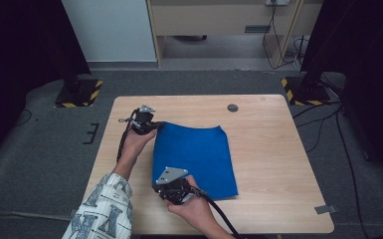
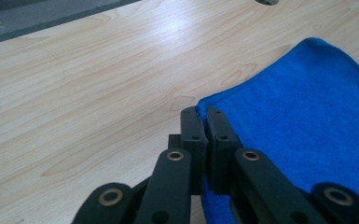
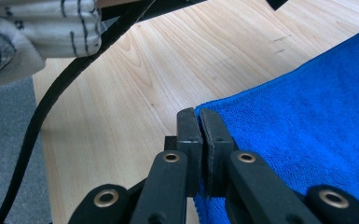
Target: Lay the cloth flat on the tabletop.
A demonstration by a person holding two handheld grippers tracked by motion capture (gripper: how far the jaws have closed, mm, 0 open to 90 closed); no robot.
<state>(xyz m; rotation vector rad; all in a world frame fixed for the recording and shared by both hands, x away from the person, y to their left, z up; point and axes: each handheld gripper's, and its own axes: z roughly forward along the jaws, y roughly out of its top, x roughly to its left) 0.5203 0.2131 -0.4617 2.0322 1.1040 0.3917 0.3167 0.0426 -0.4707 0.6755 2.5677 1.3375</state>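
Sleeve (image 1: 102, 209): patterned, at the near table edge, left of the right hand.
Right gripper (image 1: 165, 188): jaws clenched on the near left corner of the blue cloth (image 1: 195, 158); its cable (image 1: 219, 211) trails back off the near edge.
Blue cloth: lies flat on the middle of the wooden table (image 1: 268, 149).
Left gripper (image 1: 155, 125): jaws pinched on the cloth's far left corner.
Round hole (image 1: 233, 107): in the tabletop beyond the cloth, well apart.
Floor: striped stand bases (image 1: 77, 93) past both far corners.
Writing: none readable.
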